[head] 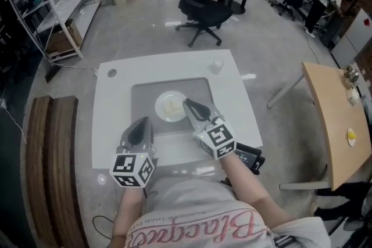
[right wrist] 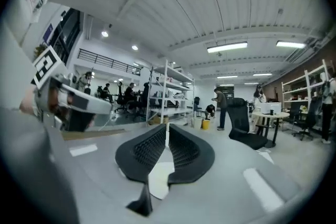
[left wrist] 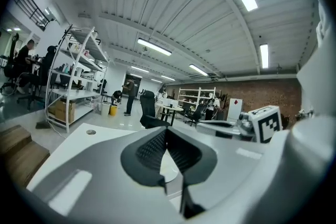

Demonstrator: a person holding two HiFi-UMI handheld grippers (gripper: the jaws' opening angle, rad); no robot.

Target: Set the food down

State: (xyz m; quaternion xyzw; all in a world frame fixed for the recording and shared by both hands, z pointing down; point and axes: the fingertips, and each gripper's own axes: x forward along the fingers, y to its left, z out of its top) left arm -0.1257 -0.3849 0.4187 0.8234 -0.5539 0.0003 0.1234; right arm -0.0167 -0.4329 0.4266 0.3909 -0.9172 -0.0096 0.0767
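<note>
A white plate (head: 163, 108) sits on the grey mat (head: 142, 96) in the middle of the white table (head: 110, 119). Pale food pieces (head: 172, 106) lie on the plate. My right gripper (head: 192, 106) hovers over the plate's right rim, shut, with nothing between its jaws. In the right gripper view the gripper (right wrist: 167, 128) points level across the table, and the plate (right wrist: 158, 178) shows below the jaws. My left gripper (head: 139, 129) is near the mat's front left corner, shut and empty. In its own view the left gripper (left wrist: 166, 131) has the plate (left wrist: 171, 163) beyond it.
A small cup (head: 217, 65) stands at the table's far right corner and a round hole (head: 111, 72) at the far left. A black device (head: 248, 155) lies at the near right edge. A wooden bench (head: 52, 154) is left, a wooden table (head: 334, 119) right, an office chair (head: 200, 6) beyond.
</note>
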